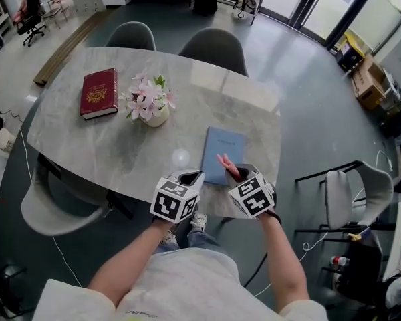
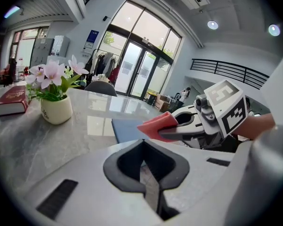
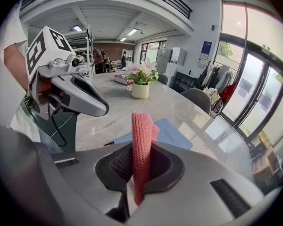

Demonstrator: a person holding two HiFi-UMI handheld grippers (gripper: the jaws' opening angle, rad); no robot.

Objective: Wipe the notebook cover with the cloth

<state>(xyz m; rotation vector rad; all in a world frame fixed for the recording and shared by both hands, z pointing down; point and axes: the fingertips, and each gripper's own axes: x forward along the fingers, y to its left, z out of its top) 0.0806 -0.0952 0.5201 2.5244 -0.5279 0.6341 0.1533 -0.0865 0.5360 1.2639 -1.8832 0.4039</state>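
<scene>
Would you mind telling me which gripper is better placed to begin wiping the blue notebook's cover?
Right. The right gripper is shut on the pink cloth, held over the near part of the notebook. The left gripper is shut, holds nothing and sits to the left of the notebook.

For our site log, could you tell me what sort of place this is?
Probably an open office lobby: a marble table with shell chairs, tall glass doors and a mezzanine railing.
</scene>
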